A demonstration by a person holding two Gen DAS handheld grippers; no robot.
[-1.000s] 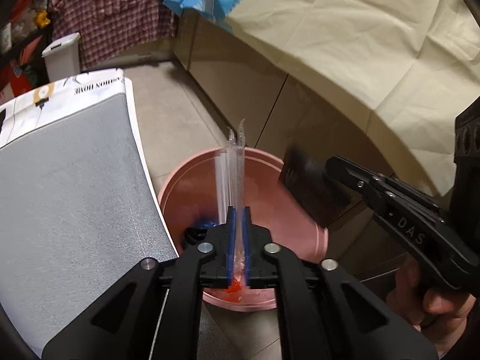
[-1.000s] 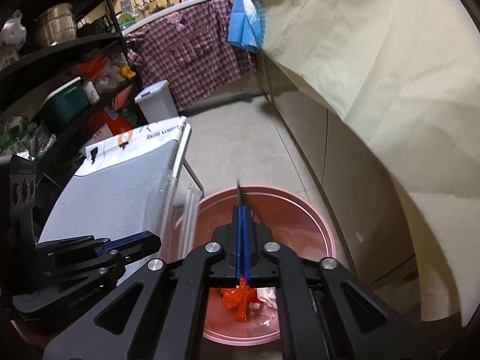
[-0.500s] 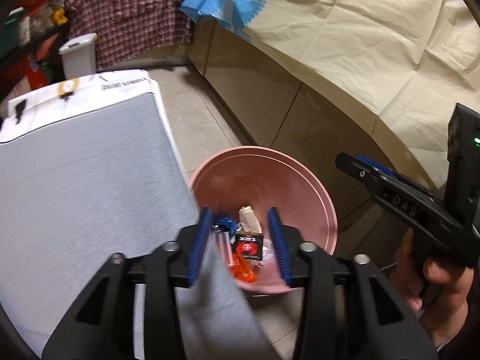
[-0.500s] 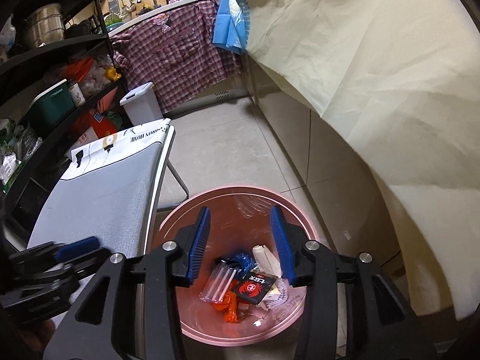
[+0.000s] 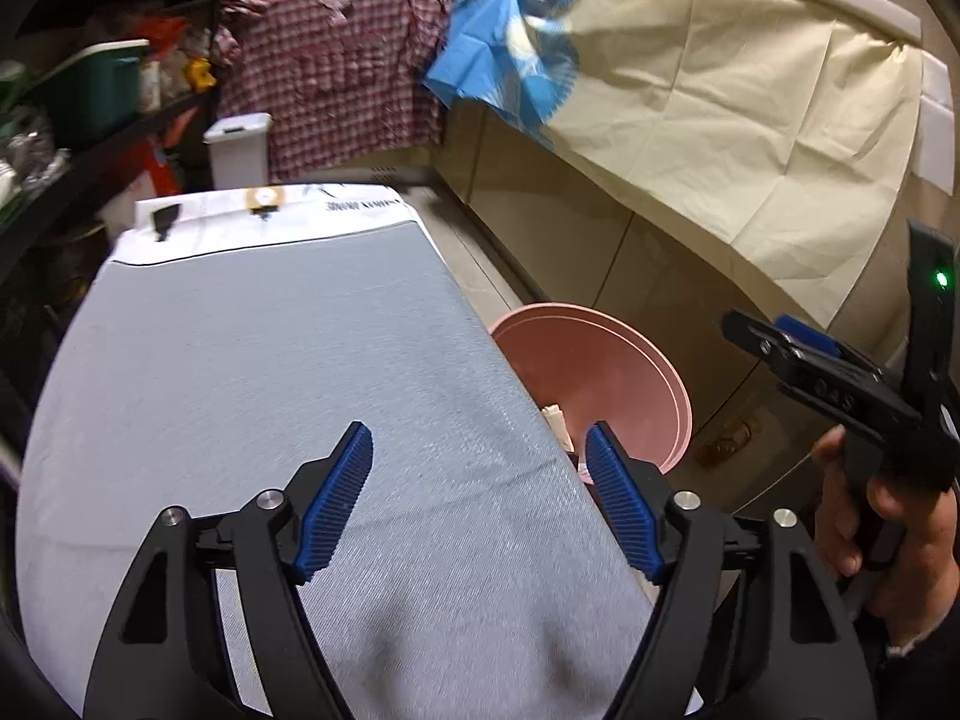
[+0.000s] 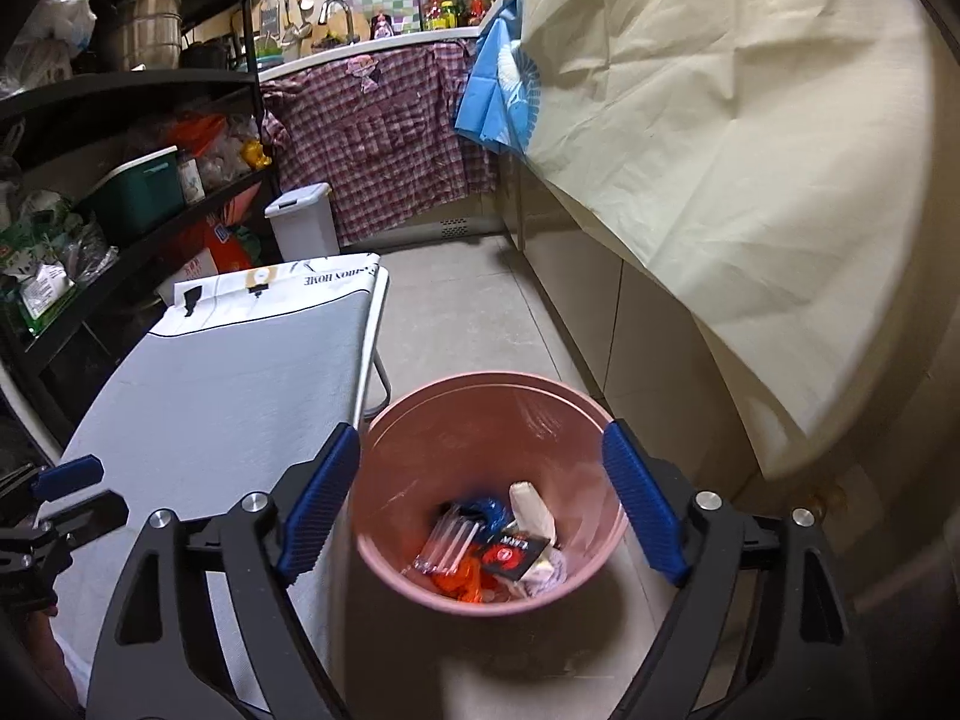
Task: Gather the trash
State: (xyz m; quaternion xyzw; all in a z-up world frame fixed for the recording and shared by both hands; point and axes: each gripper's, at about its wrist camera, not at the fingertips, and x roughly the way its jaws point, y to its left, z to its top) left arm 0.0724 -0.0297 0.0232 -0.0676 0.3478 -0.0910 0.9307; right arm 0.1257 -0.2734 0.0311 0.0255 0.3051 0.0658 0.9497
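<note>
- Both tongs, clamped on scraps a second ago, now gape empty — left gripper (image 5: 477,495) swung over the grey board (image 5: 270,360); right gripper (image 6: 483,501) above the pink bin (image 6: 474,387).
- Trash (image 6: 492,552) lies in the bin's bottom: clear tube, orange wrapper, black-red packet, crumpled paper.
- Board shows nothing left; collecting looks finished.

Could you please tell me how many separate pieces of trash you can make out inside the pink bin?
About 5 in the pink bin: clear plastic packet, blue wrapper, cream piece, black-and-red packet, orange wrapper. White scraps at the lower right may hide more.
</note>
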